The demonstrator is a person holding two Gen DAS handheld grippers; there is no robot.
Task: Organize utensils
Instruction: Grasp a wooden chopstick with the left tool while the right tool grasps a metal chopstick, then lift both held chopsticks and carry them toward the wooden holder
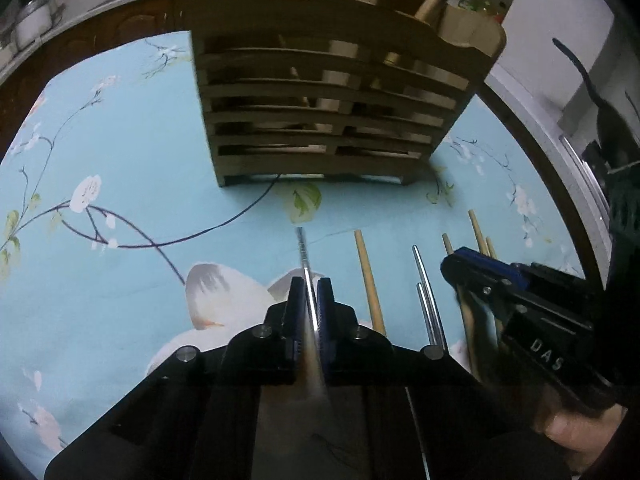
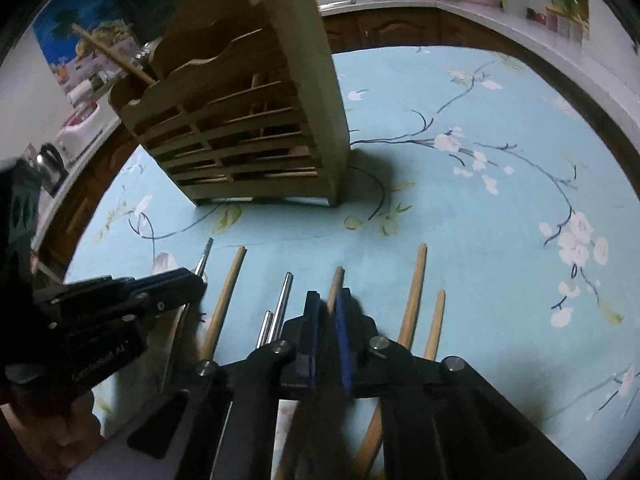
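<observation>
Left tongs (image 1: 311,300) clamped on metal chopstick (image 1: 303,248), right tongs (image 2: 329,312) pinched on wooden chopstick (image 2: 337,280). Both sticks low over table (image 2: 480,240), remaining chopsticks alongside. Likely one stick each, destined for slatted wooden holder (image 1: 320,120) standing beyond.

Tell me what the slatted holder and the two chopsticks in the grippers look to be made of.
Slatted holder: apparently wood or bamboo, matte tan slats. Chopstick in the left gripper: likely metal, thin, silvery, glinting. Chopstick in the right gripper: probably bamboo or wood, pale tan, dull.
</observation>
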